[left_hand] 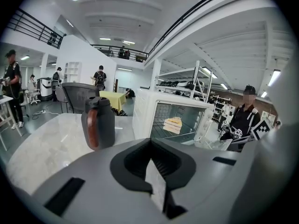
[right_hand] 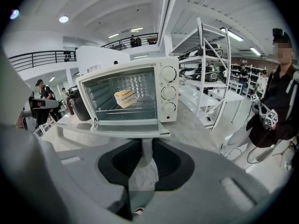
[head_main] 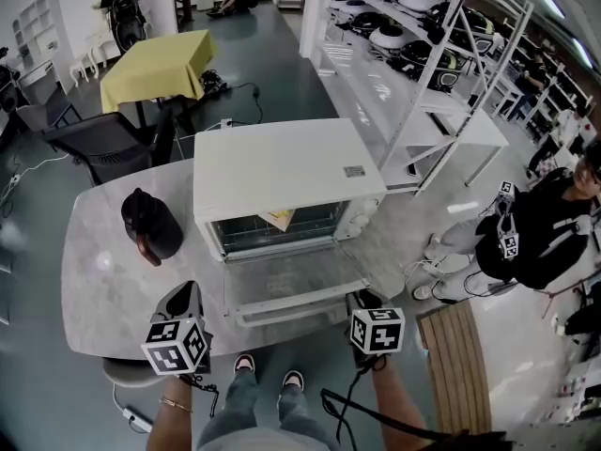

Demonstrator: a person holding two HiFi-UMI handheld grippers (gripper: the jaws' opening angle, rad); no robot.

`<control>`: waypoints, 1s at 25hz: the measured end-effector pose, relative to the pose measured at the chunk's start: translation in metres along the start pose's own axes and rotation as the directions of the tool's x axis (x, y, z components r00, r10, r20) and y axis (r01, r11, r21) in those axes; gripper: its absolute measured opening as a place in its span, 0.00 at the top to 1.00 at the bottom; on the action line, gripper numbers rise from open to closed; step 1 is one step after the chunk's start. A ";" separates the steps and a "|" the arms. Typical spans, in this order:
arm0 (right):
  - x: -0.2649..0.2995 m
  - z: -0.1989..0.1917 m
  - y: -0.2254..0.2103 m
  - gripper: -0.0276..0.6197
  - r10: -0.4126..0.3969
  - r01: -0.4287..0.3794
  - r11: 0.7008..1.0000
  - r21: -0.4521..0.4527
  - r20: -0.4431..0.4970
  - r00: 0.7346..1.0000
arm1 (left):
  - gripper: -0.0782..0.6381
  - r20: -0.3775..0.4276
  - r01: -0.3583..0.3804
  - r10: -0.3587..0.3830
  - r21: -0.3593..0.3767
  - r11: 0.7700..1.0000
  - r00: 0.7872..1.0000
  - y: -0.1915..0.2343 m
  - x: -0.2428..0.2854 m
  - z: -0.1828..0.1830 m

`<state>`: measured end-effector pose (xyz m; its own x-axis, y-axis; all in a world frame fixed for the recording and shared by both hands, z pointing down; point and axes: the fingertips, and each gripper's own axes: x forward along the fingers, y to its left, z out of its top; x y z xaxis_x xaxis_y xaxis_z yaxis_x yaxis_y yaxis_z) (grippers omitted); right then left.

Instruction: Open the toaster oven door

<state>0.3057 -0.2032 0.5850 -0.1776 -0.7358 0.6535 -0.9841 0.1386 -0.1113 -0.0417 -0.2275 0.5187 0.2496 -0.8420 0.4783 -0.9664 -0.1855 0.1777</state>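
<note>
The white toaster oven point(head_main: 282, 167) stands on the marble table point(head_main: 89, 280). Its glass door point(head_main: 291, 280) hangs fully open, lying nearly flat toward me. Inside, a yellow piece of food point(right_hand: 124, 97) rests on the rack. My right gripper point(head_main: 360, 301) sits at the right end of the door handle point(head_main: 282, 314). In the right gripper view the handle's white post point(right_hand: 146, 148) runs in between the jaws of the right gripper point(right_hand: 145, 171), which is shut on it. My left gripper point(head_main: 183, 299) hovers over the table left of the door. The left gripper point(left_hand: 156, 176) shows a gap with nothing in it.
A black jug point(head_main: 150, 224) with a brown handle stands on the table left of the oven. A person point(head_main: 535, 233) stands to the right, beside a wooden bench point(head_main: 460, 365). White shelving point(head_main: 413, 64) is behind the oven, with a dark chair point(head_main: 103, 144) at the back left.
</note>
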 end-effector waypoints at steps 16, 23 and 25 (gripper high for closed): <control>0.009 -0.046 -0.003 0.83 0.019 -0.019 1.000 0.001 -0.074 0.997 | 0.89 -0.040 -0.011 0.011 -0.004 1.000 0.999 -0.008 0.004 -0.020; 0.013 -0.058 -0.004 0.83 0.016 -0.017 1.000 -0.014 -0.072 0.997 | 0.89 -0.061 -0.022 0.022 0.005 1.000 0.998 -0.006 0.004 -0.028; 0.015 -0.062 -0.005 0.83 0.017 -0.018 1.000 -0.017 -0.069 0.997 | 0.89 -0.066 -0.026 0.026 0.007 1.000 0.997 -0.005 0.004 -0.030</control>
<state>0.3084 -0.1738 0.6414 -0.1934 -0.6856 0.7018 -0.9803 0.1637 -0.1102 -0.0339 -0.2147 0.5459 0.2274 -0.8111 0.5389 -0.9730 -0.1670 0.1593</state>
